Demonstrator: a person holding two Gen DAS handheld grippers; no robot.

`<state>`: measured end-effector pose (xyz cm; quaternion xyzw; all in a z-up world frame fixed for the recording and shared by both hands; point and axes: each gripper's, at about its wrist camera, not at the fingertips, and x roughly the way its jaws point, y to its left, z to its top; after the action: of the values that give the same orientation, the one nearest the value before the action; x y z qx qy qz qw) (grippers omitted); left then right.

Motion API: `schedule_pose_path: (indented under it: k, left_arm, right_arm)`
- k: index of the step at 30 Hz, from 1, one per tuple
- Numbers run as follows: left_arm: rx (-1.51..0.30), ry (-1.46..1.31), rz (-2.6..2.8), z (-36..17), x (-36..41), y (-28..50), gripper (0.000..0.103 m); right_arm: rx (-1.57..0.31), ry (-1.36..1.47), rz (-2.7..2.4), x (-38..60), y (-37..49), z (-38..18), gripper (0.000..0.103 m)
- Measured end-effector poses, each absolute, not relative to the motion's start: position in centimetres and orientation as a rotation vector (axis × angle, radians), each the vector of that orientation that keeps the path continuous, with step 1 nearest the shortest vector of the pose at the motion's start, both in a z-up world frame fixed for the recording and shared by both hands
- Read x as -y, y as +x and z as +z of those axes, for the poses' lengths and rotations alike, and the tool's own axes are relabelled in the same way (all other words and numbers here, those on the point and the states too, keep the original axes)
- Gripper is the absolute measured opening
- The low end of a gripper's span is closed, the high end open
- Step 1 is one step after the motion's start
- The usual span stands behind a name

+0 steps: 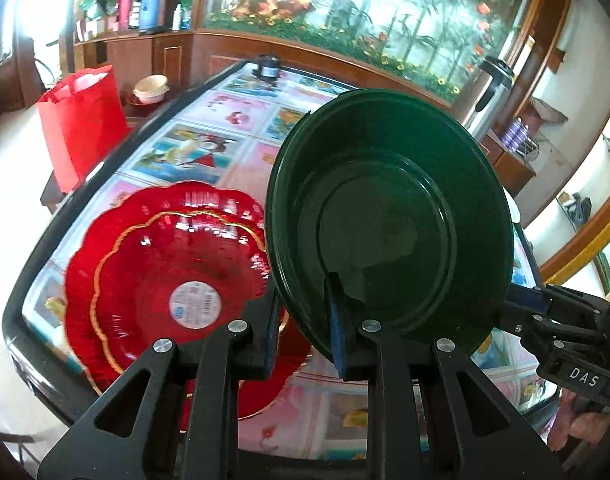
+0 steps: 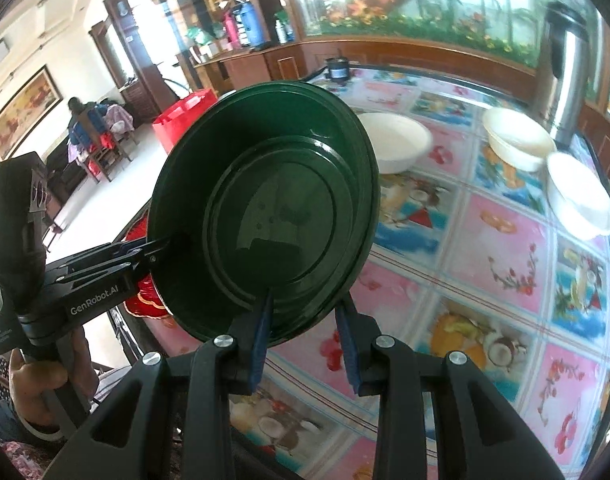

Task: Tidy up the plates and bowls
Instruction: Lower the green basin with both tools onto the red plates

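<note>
Left wrist view
Green plate (image 1: 389,216): lifted off the table and tilted nearly on edge, its hollow face toward the camera.
Left gripper (image 1: 305,332): its two blue-padded fingers straddle the plate's lower rim, one pad in front of the dark face, the other behind the edge; it pinches the plate.
Right gripper (image 1: 525,300): enters from the right edge, its fingertips meeting the plate's right rim; how tightly the jaws stand there cannot be told from this view.
Red plates (image 1: 165,272): two scalloped red plates stacked on the table, below and left of the green plate, a round white sticker in the middle.
Hidden: the green plate covers the red stack's right side and much of the patterned table (image 1: 225,120); the gripper frame cuts off the stack's near edge.

Right wrist view
Green plate (image 2: 265,216): upright and tilted, raised over the table's left side.
Right gripper (image 2: 305,340): pads on either side of the plate's bottom rim, closed onto it.
Left gripper (image 2: 153,248): reaches in from the left, clamped on the plate's left rim.
White bowls (image 2: 517,140): three, apart from one another on the table's far right.
Red plates (image 2: 145,300): only a sliver shows beneath the green plate.
Hard to make out: the left-most bowl is partly behind the plate.
</note>
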<state>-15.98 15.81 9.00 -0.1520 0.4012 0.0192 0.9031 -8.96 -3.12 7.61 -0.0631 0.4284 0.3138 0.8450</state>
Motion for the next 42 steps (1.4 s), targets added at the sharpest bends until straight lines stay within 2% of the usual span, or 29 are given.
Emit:
schedule_pose_path:
  k: [21, 42]
  left_arm:
    - [-0.824, -0.397, 0.158, 8.6, -21.8, -19.5, 0.021]
    - [-0.919, -0.488, 0.202, 6.1, -25.9, -21.5, 0.021]
  right_arm:
    - [-0.918, -0.234, 0.790, -3.5, -9.0, 7.2, 0.033]
    - [-1.028, -0.288, 0.903, -8.3, -8.9, 3.9, 0.040]
